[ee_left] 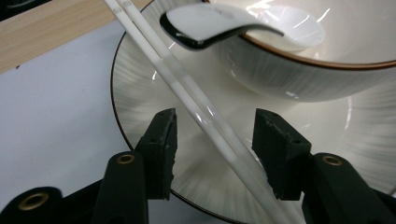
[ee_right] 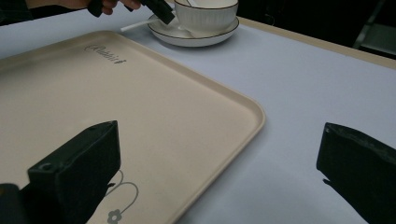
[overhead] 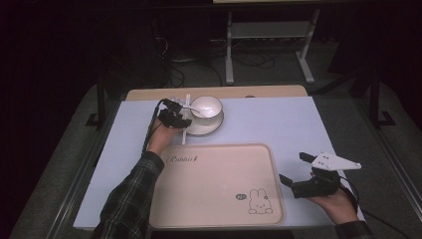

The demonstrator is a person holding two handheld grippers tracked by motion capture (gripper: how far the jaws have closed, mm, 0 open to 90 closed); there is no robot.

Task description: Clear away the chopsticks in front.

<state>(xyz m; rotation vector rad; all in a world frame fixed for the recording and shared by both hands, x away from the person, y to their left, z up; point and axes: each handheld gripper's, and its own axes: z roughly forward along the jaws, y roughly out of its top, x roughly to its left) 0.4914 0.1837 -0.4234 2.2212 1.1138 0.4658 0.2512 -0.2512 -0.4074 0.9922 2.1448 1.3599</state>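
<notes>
Table [overhead: 308,124] under a pale lilac cover carried everything, with a strip of bare wood showing along its far edge. Nearest the person lay the beige tray [overhead: 214,184], printed with a rabbit in its near right corner and script lettering at its upper left; nothing sat on it. Beyond the tray's far left corner stood a white plate [ee_left: 140,93] with a thin dark rim, and on it a white bowl [ee_left: 299,74] edged in brown. A white spoon [ee_left: 205,23] rested in the bowl, its handle hanging out over the rim. A pair of white chopsticks [ee_left: 196,98] lay slanted across the plate just beside the bowl. The left gripper [ee_left: 215,135] hung low over the plate with the chopsticks running between its two black jaws; the jaws stood apart and a gap showed on both sides of the sticks. The right gripper [overhead: 298,172] was held well apart, off the tray's right edge, its jaws spread wide around nothing.
</notes>
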